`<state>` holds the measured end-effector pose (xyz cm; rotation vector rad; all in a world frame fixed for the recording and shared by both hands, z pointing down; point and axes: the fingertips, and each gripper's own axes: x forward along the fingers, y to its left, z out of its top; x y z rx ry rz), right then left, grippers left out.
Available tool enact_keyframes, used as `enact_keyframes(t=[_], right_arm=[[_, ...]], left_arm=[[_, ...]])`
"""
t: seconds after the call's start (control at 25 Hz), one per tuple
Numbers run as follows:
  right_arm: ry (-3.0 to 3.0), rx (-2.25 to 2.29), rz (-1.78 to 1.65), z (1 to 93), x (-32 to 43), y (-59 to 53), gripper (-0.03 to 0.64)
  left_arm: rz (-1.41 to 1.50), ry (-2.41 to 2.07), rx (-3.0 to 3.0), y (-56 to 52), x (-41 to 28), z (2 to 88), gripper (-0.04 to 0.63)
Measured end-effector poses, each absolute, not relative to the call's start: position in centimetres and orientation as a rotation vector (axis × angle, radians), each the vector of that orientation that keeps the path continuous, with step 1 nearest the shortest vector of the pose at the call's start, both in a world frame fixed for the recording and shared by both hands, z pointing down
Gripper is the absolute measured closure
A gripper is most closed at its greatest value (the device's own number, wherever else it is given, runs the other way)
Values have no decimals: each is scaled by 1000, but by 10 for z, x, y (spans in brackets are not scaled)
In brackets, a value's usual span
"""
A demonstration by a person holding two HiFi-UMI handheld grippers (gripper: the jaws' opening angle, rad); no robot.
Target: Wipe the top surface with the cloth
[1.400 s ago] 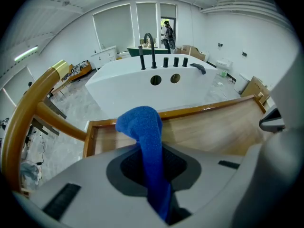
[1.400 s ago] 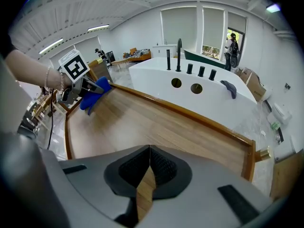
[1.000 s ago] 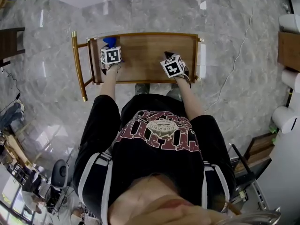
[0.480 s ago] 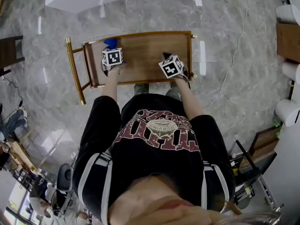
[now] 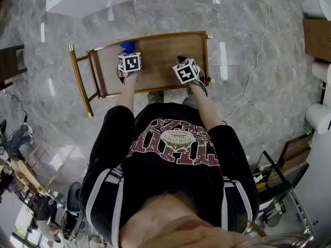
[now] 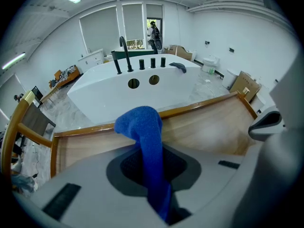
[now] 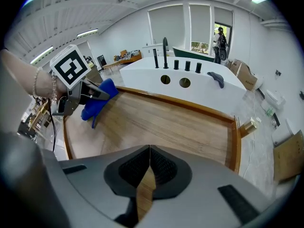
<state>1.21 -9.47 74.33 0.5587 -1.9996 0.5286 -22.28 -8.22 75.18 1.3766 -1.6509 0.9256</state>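
The room is a large, bright hall with a grey marble-look floor (image 5: pixel 155 14), strip lights on the ceiling, and blinds drawn over the far windows. A long white tub (image 6: pixel 123 91) with black taps along its top stands just beyond the work area. Near it a thin cable (image 5: pixel 253 71) trails across the floor.

In front of the person stands the bench (image 5: pixel 163 45). It has a bare wooden top with a low raised rim, carried on a brass-coloured frame with a handle at its left end. Nothing lies on the wood apart from what the grippers bring to it, and no dirt or wet streak can be made out.

Over the last second the left gripper (image 6: pixel 152 165) has travelled along the far edge of the top, from near the left end toward the middle. The stroke seems to be running left to right, so the wipe appears under way, with most of the top still to cover.

That gripper is clamped on the blue cloth (image 6: pixel 142 127), which stands up between its jaws and flops forward over the wood. The right gripper (image 7: pixel 149 167) has hardly shifted. It hovers near the right end with its jaws pressed together on nothing.
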Motion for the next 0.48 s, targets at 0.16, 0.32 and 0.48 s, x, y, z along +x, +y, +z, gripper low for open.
enact_keyframes(t=[0.16,0.32,0.48], right_arm=[[-2005,570,538,739,14,-97,598],[-2008,568,528,737,13,-99,598],[-2009,578,529,735,18,-100,598]], left_arm=[[934,-1632,1410,-89,-202,749,495],[922,-1601,1437,-94,-184,746,495],[925,-1582,1452,-98,-169,748,497]])
